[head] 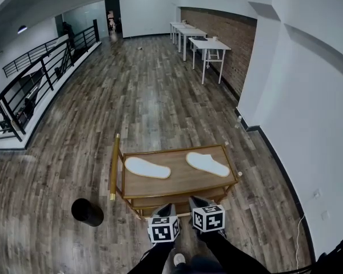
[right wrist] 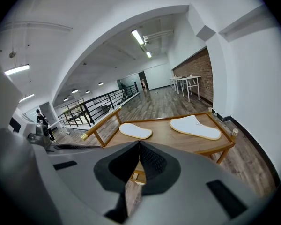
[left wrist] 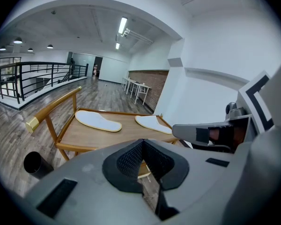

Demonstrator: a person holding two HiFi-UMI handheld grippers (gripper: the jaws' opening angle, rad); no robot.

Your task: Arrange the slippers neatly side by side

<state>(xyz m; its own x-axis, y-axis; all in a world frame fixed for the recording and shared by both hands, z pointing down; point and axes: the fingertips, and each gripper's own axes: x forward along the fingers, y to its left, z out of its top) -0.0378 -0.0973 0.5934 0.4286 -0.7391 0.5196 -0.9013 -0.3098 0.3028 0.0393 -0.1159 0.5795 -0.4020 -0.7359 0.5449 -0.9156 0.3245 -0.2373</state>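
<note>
Two white slippers lie apart on a low wooden cart (head: 177,178). The left slipper (head: 147,167) (left wrist: 98,121) (right wrist: 135,131) lies near the cart's handle side, the right slipper (head: 207,164) (left wrist: 153,123) (right wrist: 195,127) near its right end, angled away from the other. My left gripper (head: 164,211) (left wrist: 142,146) and right gripper (head: 200,202) (right wrist: 139,148) hover side by side just short of the cart's near edge, both shut with nothing between the pads.
The cart has a gold handle rail (head: 114,167) on its left side and a lower shelf. A black cylindrical bin (head: 87,212) stands on the wood floor to the cart's left. A white wall (head: 297,124) runs on the right, white tables (head: 208,45) stand far back, a black railing (head: 28,90) on the left.
</note>
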